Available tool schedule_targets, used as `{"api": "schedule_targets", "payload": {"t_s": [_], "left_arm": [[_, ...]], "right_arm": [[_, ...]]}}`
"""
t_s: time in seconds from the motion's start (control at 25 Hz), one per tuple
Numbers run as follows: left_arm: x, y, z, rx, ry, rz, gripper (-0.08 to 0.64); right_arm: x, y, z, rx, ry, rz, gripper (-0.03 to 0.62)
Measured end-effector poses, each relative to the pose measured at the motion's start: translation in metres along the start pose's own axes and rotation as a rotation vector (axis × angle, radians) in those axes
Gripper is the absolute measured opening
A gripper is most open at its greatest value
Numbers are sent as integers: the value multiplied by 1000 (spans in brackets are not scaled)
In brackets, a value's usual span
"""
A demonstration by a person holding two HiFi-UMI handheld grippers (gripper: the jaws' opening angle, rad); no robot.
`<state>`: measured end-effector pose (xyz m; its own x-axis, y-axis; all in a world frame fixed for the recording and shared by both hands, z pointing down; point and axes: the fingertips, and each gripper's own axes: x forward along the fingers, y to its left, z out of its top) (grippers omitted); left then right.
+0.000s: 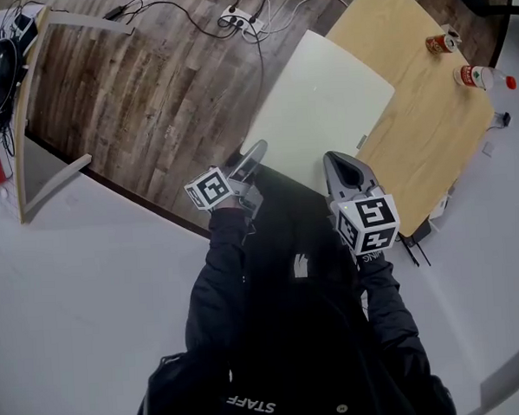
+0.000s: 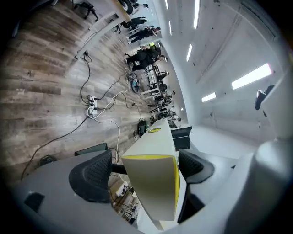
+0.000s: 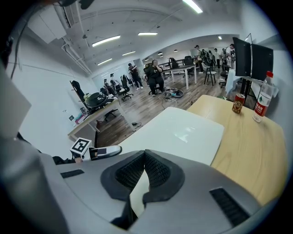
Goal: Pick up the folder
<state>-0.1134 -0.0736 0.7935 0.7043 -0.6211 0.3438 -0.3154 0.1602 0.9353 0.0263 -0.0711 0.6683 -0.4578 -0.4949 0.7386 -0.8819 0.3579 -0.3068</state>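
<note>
Two grippers at the folder
The right gripper pinches its near edge; the left gripper stands wide open around it.

- Folder: smooth, pale card or plastic with a soft sheen.
- Bench: light wood, matt, with a fine grain.
- Floor, at eleven o'clock in the head view: dark, streaky wood planks.
- Left gripper and right gripper: matt grey plastic shells with black ribbed pads.
- Can, at two o'clock: shiny metal.
- Bottle beside it: clear plastic.
- Sleeves: black matt cloth.
</note>
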Motion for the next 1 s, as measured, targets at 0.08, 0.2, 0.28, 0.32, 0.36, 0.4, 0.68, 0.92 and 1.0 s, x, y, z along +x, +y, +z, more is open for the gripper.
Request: {"api": "schedule_targets", "payload": {"t_s": [0.08,0.2,0.28,0.32,0.36,0.4,0.68,0.92,1.0], "left_arm": [[4,1,-2,-21,2,-25,428],[8,0,-4,-93,-10,-64,426],[11,-7,-3,-176,-51,-124,426],[11,-10,-1,-185,-64,-143,425],[11,-12,1,-179,-72,-156,423],[12,-14,2,-171,-79,-162,422],[3,-24,8,-126,-123,-124,322],[-10,-62,22,97,-110,-57,310],[-10,-84,25,172,-107,-67,308]], "right_arm": [[0,-2,-2,1,6,-4,21],[-1,-3,-5,0,13,-8,21],[-1,-4,-6,-1,15,-9,21],[-1,-4,-7,-1,16,-8,21],[-1,-5,-7,-1,16,-9,21],[-2,-5,-8,-1,17,-11,22],[-13,-6,-4,0,-5,-13,21],[-33,-6,8,2,-41,-25,21],[-43,-4,14,4,-57,-27,21]]}}
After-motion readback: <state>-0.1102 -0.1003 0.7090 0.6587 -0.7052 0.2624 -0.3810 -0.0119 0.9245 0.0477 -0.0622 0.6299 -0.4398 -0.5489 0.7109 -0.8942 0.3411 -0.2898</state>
